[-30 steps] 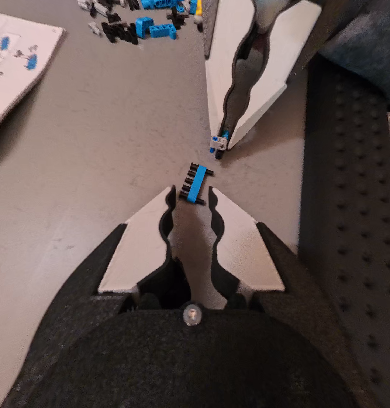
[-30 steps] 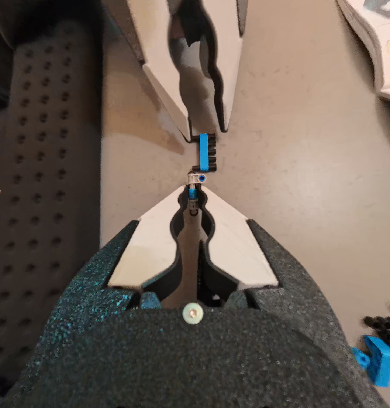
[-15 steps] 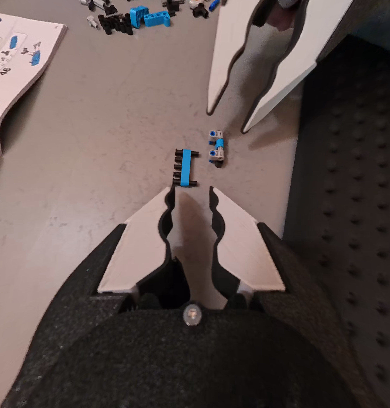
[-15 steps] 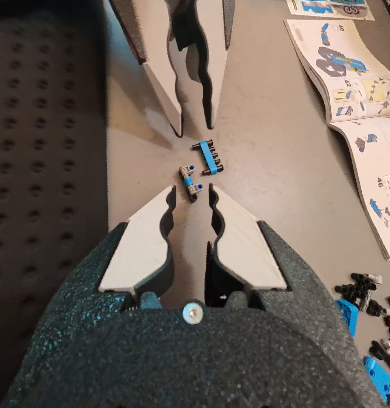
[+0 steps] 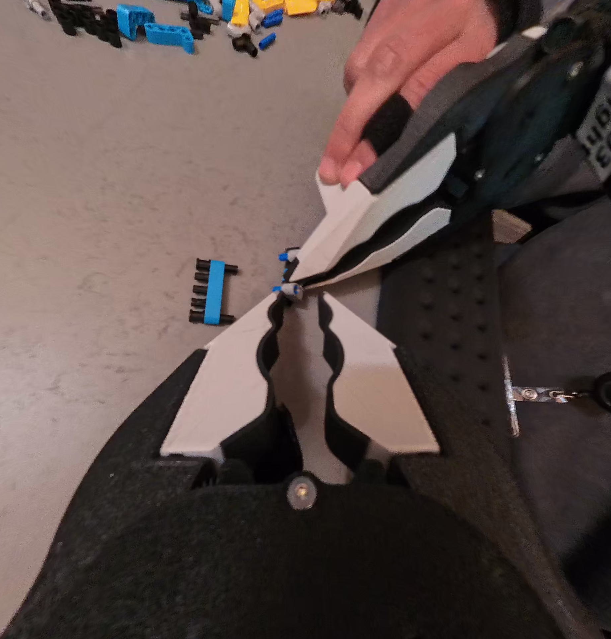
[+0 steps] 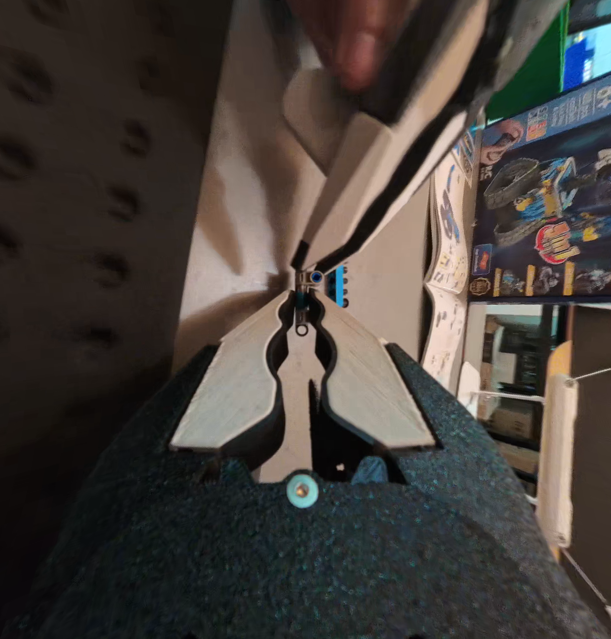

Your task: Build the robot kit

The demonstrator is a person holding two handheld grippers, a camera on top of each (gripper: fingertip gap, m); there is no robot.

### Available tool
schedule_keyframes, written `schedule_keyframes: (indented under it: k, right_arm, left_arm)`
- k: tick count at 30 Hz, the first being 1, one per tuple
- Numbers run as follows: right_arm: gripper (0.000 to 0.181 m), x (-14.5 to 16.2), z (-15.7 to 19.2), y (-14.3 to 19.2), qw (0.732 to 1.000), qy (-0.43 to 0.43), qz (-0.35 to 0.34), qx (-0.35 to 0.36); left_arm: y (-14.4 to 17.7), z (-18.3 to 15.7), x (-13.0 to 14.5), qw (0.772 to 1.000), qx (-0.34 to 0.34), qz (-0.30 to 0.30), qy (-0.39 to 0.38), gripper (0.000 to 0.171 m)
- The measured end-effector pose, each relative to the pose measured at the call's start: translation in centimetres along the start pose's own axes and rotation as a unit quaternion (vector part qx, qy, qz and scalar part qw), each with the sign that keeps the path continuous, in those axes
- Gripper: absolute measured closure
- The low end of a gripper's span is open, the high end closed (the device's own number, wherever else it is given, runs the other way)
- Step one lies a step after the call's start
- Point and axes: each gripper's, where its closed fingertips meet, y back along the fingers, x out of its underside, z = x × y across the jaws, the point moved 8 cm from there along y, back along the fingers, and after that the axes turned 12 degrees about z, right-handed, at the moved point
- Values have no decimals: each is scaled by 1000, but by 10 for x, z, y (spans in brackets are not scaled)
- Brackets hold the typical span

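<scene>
A small grey connector with blue pins (image 5: 290, 287) is pinched at the tips of my right gripper (image 5: 293, 280), which reaches in from the upper right. In the right wrist view my right gripper (image 6: 303, 294) is shut on this connector (image 6: 302, 301). My left gripper (image 5: 300, 295) is open and empty, and its left fingertip is right at the connector's end. It comes in from above in the right wrist view (image 6: 307, 262). A blue beam with black pins (image 5: 214, 292) lies flat on the table to the left of both grippers; it also shows in the right wrist view (image 6: 338, 287).
A pile of loose black, blue and yellow pieces (image 5: 193, 20) lies at the far edge. A black perforated mat (image 5: 452, 311) borders the table on the right. An open instruction booklet (image 6: 445, 242) and a toy box (image 6: 556, 207) stand beyond. A hand (image 5: 400, 69) holds the right gripper.
The right gripper has shut on the grey connector that lay on the table and has tilted over. The left gripper has moved right, away from the blue beam, up to the connector.
</scene>
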Motion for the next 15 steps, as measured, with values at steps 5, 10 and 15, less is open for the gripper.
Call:
schedule_keyframes:
  k: [5,10,15]
  right_arm:
    - [174,1,3,-2,1000,-23,-13,-16]
    - [152,2,1,4,989,-106,-65,-77]
    - [148,25,-19,16,940,-244,-119,-207]
  left_arm:
    - [-2,1,0,999,-26,5,-24,165]
    - [2,-6,5,989,-117,26,-87,171]
    - [4,-17,12,979,-153,52,-128,171]
